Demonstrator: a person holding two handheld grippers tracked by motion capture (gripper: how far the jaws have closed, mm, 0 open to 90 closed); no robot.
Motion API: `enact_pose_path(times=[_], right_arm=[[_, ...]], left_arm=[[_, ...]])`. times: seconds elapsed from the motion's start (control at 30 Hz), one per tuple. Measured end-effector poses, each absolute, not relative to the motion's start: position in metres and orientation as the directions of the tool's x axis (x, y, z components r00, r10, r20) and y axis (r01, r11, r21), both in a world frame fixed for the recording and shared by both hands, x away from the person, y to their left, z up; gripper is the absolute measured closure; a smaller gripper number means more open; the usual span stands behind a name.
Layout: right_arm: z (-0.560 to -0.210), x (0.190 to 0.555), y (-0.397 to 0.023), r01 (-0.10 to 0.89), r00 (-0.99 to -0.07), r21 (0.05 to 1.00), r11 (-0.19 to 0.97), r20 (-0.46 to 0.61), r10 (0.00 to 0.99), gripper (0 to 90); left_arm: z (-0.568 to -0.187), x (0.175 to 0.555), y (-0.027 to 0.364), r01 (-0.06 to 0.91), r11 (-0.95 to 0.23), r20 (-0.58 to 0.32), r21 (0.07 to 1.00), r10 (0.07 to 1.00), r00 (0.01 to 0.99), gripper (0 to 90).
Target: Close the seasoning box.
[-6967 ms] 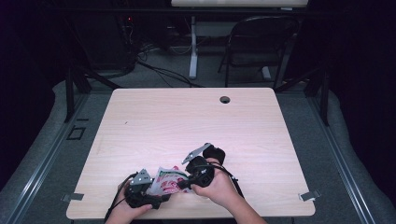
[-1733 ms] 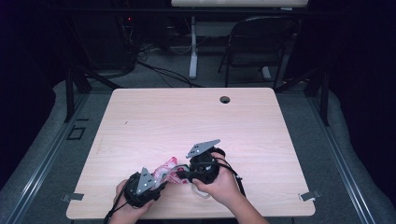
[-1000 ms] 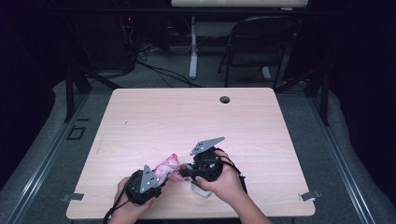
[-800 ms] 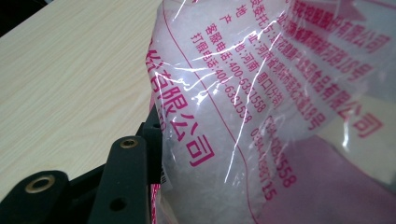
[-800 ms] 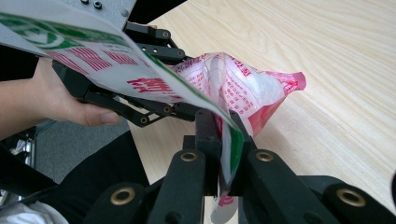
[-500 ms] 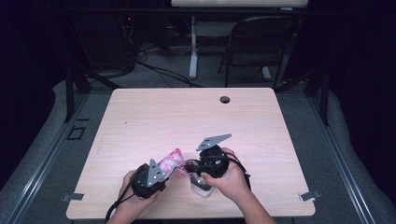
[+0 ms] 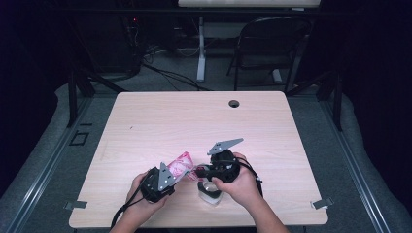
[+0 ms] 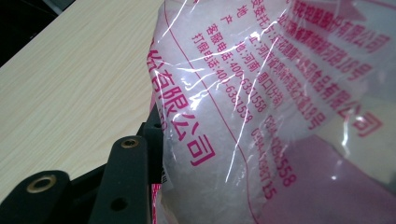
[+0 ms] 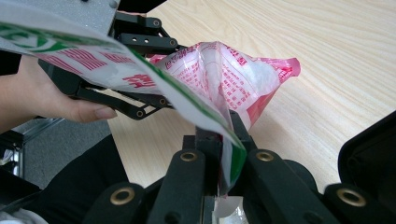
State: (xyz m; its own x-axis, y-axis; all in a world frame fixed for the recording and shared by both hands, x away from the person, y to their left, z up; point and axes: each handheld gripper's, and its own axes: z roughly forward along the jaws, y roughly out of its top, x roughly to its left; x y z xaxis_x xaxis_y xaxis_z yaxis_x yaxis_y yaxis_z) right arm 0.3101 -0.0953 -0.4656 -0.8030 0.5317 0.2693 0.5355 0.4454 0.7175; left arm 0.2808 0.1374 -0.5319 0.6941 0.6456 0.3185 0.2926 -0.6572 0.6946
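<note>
A clear plastic bag (image 7: 180,165) with pink print and white granules hangs between the two grippers above the table's front edge. My left gripper (image 7: 176,174) is shut on the bag's body; its left finger (image 8: 128,177) presses against the film, and the bag (image 8: 261,93) hides the other finger. My right gripper (image 7: 198,173) is shut on a flat green and white edge of the bag (image 9: 224,70), pinched between its closed jaws (image 9: 219,135). The left gripper (image 9: 140,42) holds the far end in the right gripper view.
A small clear container (image 7: 210,193) stands on the wooden table (image 7: 194,121) just under the right hand. A round cable hole (image 7: 234,103) lies near the far edge. A black chair (image 7: 272,48) and cables lie on the floor beyond.
The bag's pink end has tipped up a little and shifted slightly right with both grippers. Both grips stay as they were.
</note>
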Motion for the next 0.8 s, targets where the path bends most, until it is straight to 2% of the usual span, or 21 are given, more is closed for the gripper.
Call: enact_pose_path(times=[0.47, 0.8], right_arm=[[-0.465, 0.311, -0.098, 0.539, -0.801, 0.721, 0.435, 0.281, 0.529, 75.3], [-0.454, 0.307, -0.104, 0.519, -0.805, 0.746, 0.416, 0.264, 0.532, 73.8]], left_arm=[[-0.53, 0.286, 0.146, 0.318, -0.652, 0.329, 0.689, 0.671, 0.664, 57.4], [-0.529, 0.287, 0.146, 0.317, -0.652, 0.342, 0.688, 0.677, 0.652, 57.9]])
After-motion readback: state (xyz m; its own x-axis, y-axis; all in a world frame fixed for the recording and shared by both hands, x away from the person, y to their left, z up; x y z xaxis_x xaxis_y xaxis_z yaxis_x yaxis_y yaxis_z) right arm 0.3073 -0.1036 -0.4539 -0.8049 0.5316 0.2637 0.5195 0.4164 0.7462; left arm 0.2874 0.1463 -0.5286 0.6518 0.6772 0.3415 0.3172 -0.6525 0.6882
